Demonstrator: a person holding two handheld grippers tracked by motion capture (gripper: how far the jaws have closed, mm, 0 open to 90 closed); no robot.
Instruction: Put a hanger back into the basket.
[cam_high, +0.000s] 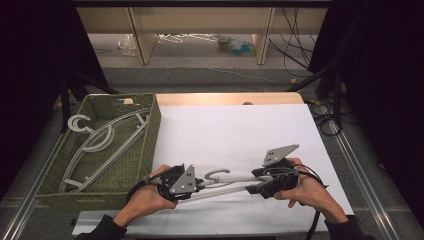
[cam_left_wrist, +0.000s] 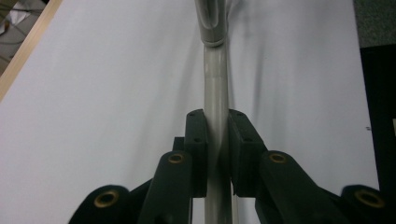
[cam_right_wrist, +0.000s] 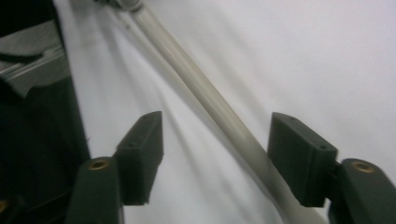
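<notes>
A grey plastic hanger (cam_high: 225, 183) lies across the front of the white table (cam_high: 240, 135), hook toward the middle. My left gripper (cam_high: 200, 186) is shut on one arm of the hanger (cam_left_wrist: 215, 102); both pads press the grey bar. At the hanger's other end my right gripper (cam_high: 255, 182) stands open. In the right gripper view the hanger bar (cam_right_wrist: 210, 102) runs slantwise between its fingers (cam_right_wrist: 140, 154) without touching either pad.
A green woven basket (cam_high: 150, 135) stands at the table's left and holds other grey hangers (cam_high: 100, 145). A wooden table edge (cam_high: 225, 98) runs behind the white sheet. Shelving and cables lie on the floor beyond.
</notes>
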